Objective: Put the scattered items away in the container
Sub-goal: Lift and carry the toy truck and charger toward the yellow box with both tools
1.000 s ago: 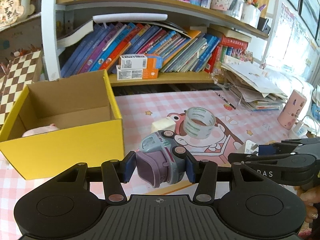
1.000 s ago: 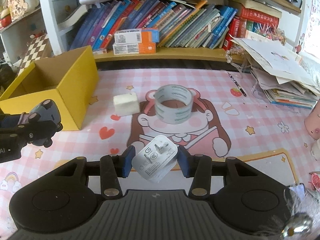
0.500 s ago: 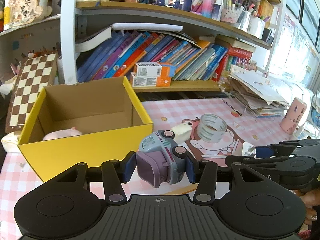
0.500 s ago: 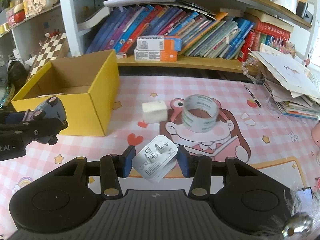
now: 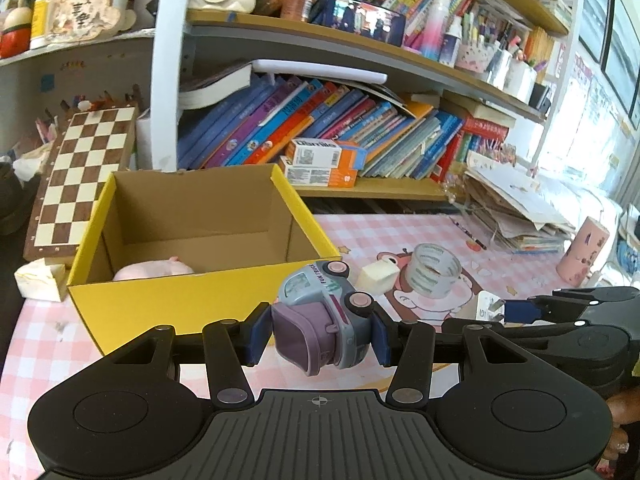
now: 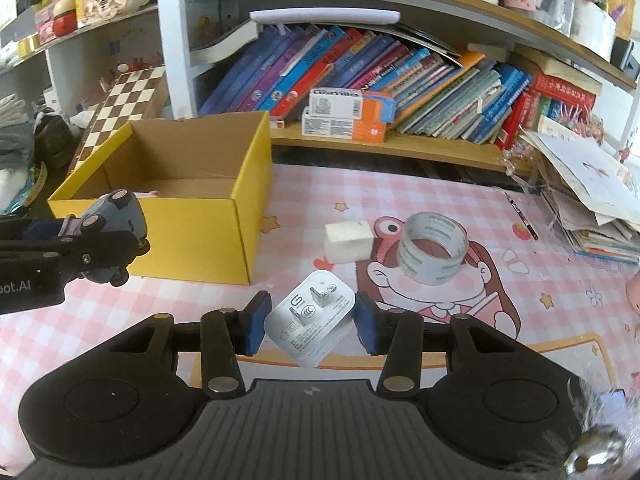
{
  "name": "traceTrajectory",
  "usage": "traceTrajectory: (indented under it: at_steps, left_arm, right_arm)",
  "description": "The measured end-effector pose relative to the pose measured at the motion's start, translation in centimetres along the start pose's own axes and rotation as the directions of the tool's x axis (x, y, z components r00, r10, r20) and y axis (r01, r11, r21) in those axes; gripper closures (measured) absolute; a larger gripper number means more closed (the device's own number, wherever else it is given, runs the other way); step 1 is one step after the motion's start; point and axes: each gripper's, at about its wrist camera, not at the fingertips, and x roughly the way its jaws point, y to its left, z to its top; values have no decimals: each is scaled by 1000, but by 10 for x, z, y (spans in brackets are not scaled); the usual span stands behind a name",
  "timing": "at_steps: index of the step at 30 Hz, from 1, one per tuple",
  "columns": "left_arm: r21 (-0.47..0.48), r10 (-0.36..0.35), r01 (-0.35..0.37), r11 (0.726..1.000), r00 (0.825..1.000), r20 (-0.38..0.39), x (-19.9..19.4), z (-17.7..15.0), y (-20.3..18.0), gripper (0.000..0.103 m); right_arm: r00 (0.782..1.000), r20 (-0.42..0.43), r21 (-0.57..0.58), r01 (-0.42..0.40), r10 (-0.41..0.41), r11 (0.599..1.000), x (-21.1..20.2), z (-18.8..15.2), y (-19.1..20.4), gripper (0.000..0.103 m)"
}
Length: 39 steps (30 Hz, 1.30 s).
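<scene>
Yellow box (image 5: 192, 312) = drop target | left tongs (image 5: 318, 336) clamped on toy car (image 5: 320, 320), held aloft for drop | right tongs (image 6: 308, 326) clamped on charger (image 6: 310, 324) | tape (image 6: 434, 252), foam block (image 6: 347, 240) wait on tabletop (image 6: 440, 184)

1. The table (image 6: 440, 184) wears a pink checked mat with a cartoon print
2. On it, at left, an open yellow box (image 6: 244, 216)
3. Right of the box lie a white block (image 6: 347, 240) and, just beside it, a tape roll (image 6: 434, 254)
4. A paper stack (image 6: 592, 208) sits at the right edge
</scene>
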Motion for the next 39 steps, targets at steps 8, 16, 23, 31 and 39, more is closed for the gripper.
traceTrajectory:
  at_steps: [8, 16, 23, 31, 39]
  left_arm:
    - [-35, -4, 6, 999, 999, 42, -8, 4, 17, 54]
    - [-65, 18, -13, 998, 996, 83, -11, 13, 37, 54]
    - [-86, 43, -34, 996, 994, 105, -12, 20, 52, 54]
    - [-95, 55, -46, 994, 993, 100, -8, 26, 68, 54]
    - [-74, 64, -57, 996, 993, 96, 1, 37, 76, 54]
  right_arm:
    - [1000, 6, -49, -1, 2, 999, -1, 10, 19, 60]
    - [999, 34, -104, -17, 21, 994, 1, 30, 37, 61]
    - [998, 41, -136, -47, 53, 990, 8, 45, 51, 61]
    - [996, 31, -151, -76, 81, 986, 20, 59, 60, 61]
    - [995, 42, -156, -85, 93, 984, 33, 77, 62, 61]
